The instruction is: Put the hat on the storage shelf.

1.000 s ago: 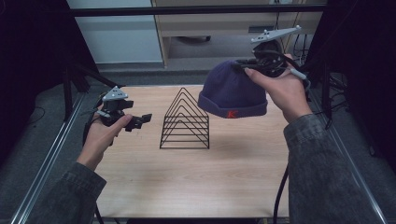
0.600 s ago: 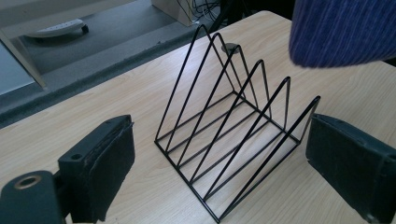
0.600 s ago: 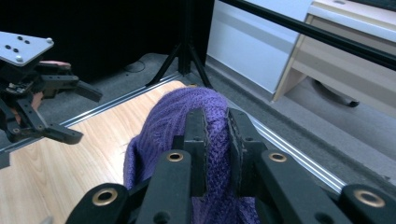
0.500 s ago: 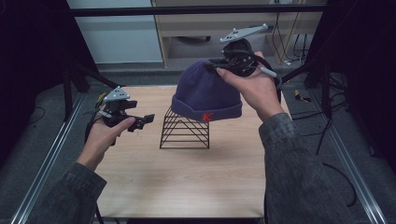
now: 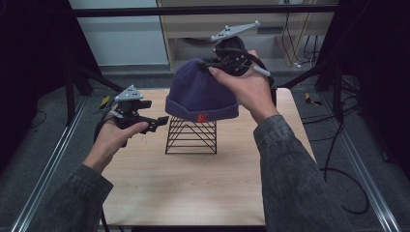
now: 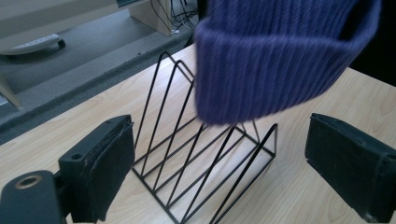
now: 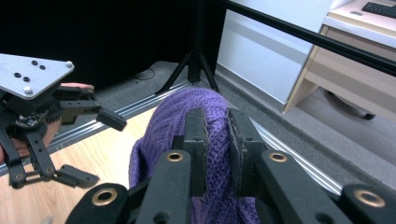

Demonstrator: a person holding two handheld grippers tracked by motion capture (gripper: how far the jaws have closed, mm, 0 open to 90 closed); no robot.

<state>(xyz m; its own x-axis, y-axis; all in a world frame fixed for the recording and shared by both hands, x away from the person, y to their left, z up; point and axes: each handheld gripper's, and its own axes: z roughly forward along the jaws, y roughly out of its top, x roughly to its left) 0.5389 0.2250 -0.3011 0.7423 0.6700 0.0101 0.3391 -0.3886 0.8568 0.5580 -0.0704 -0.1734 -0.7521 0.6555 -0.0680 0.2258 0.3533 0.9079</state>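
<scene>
A purple knit beanie with a red K on its cuff hangs over the black wire rack at mid table. My right gripper is shut on the beanie's crown, and in the right gripper view the knit is pinched between the two jaws, right gripper. The beanie's cuff hangs just above the rack's wire peaks in the left gripper view. My left gripper is held left of the rack, open, left gripper, with nothing between its pads.
The light wooden table has bare room in front of the rack. Metal rails run along both sides. A cabinet and cables stand beyond the far edge. Black tripod legs stand at the left.
My right gripper has carried the beanie leftward and down, from right of the rack to directly above it. The left gripper has stayed in place.
</scene>
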